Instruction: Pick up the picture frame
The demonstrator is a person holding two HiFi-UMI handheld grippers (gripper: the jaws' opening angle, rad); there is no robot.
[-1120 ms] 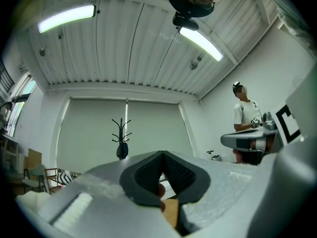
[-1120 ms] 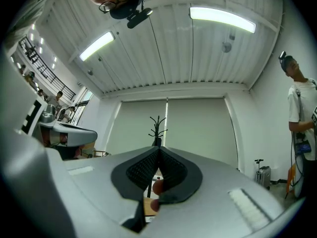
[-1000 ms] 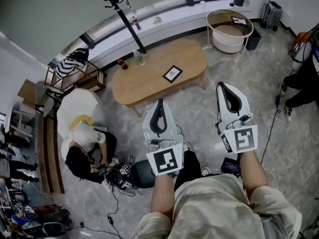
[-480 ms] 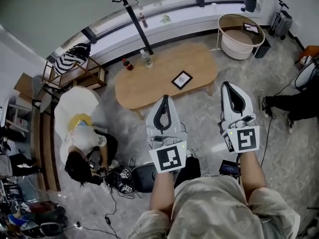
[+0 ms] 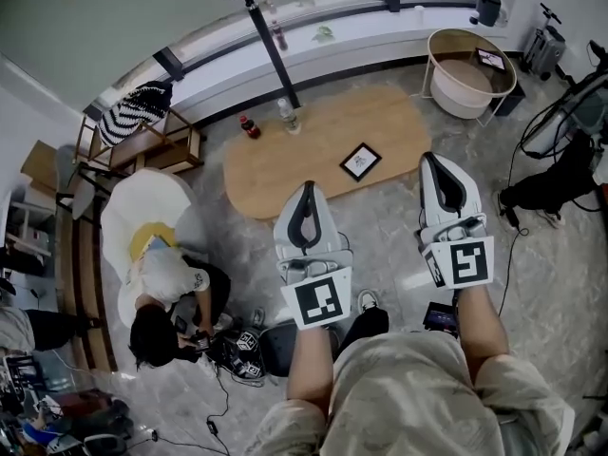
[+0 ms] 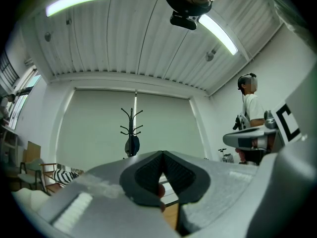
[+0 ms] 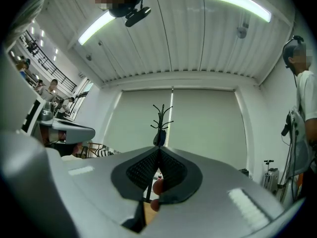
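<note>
Left tool and right tool are closed and empty. Open one before reaching the small black picture frame on the oval wooden counter.

I see an evenly lit room. In both gripper views the long ceiling light strips glow bright, nearly blown out, and the pale blind is flatly lit. Those views are strongly fisheye, with black vignetting at the corners and the ceiling lines bowed. The left gripper and right gripper loom soft and out of focus close to the lens. In the head view the floor carries only faint, diffuse shadows, the room's straight lines curve, and the edges look slightly smeared.
</note>
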